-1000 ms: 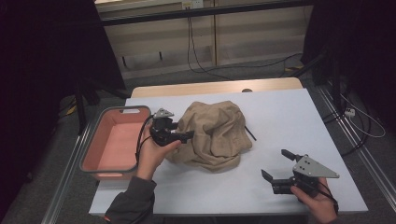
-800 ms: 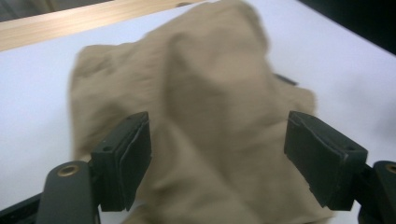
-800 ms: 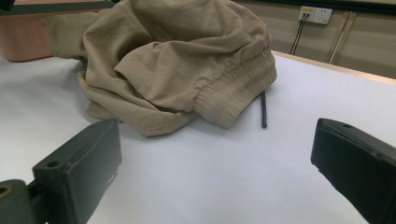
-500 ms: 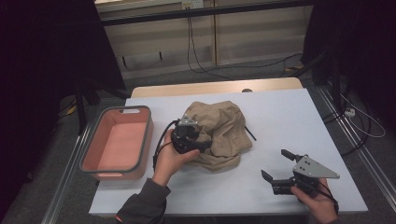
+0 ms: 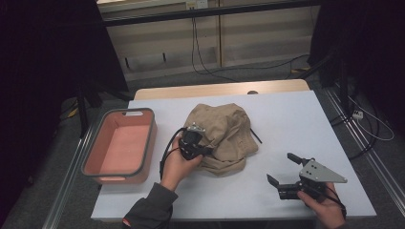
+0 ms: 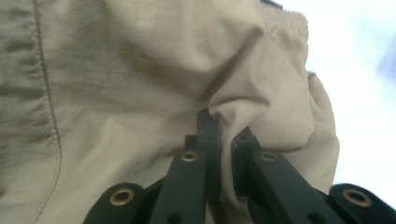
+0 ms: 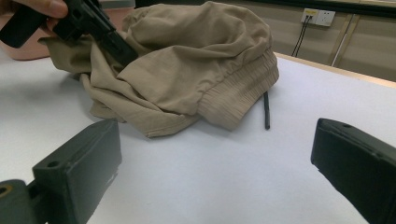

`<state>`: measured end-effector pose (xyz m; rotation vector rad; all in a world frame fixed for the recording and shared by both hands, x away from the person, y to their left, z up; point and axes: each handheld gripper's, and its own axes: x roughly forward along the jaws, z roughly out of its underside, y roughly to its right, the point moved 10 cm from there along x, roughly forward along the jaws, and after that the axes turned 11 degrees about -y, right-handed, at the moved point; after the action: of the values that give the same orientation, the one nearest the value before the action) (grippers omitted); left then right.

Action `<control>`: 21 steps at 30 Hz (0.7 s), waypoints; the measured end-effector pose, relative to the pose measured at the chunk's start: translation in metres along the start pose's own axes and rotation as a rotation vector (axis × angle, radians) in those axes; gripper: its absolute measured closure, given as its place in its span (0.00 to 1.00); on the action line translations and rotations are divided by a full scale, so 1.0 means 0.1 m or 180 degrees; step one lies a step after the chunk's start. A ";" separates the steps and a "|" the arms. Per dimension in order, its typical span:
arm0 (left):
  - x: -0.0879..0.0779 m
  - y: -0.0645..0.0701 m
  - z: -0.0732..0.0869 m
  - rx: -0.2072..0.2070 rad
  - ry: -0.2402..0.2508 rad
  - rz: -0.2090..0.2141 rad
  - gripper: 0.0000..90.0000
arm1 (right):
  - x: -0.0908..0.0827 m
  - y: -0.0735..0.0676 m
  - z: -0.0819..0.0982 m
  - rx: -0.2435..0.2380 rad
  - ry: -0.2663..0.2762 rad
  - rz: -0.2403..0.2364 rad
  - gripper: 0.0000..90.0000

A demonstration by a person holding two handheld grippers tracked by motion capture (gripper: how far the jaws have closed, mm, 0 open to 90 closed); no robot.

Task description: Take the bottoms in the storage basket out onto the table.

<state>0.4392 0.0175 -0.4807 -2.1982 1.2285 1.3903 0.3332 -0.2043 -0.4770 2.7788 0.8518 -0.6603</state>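
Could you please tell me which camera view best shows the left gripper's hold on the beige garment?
The left gripper view: the left gripper pinches a fold of the beige garment up close. The high view shows it small against the pile; the right gripper view shows it from the side.

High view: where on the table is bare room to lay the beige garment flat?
The widest free patch of the table runs right of the beige garment, back to the wooden strip. A narrower one lies in front, between both hands. The left is crowded: left tongs pinch the cloth, beside the pink bin.
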 end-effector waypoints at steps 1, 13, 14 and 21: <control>-0.04 -0.02 -0.01 -0.0015 0.0041 0.0002 0.97 | 0.00 0.00 0.00 -0.0003 0.0001 0.0004 0.01; -0.50 -0.47 -0.03 -0.0369 0.0465 -0.0226 0.97 | -0.02 0.02 0.00 0.0009 0.0018 0.0007 0.01; -0.53 -0.51 -0.02 -0.0385 0.0473 -0.0265 0.97 | -0.02 0.03 0.00 0.0010 0.0018 0.0009 0.01; -0.56 -0.67 0.01 -0.0420 0.0503 -0.0492 0.97 | -0.03 0.05 0.01 0.0026 0.0019 0.0025 0.01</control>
<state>0.4798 0.0879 -0.4478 -2.4763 1.0150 1.2920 0.3335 -0.2102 -0.4760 2.7913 0.8409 -0.6560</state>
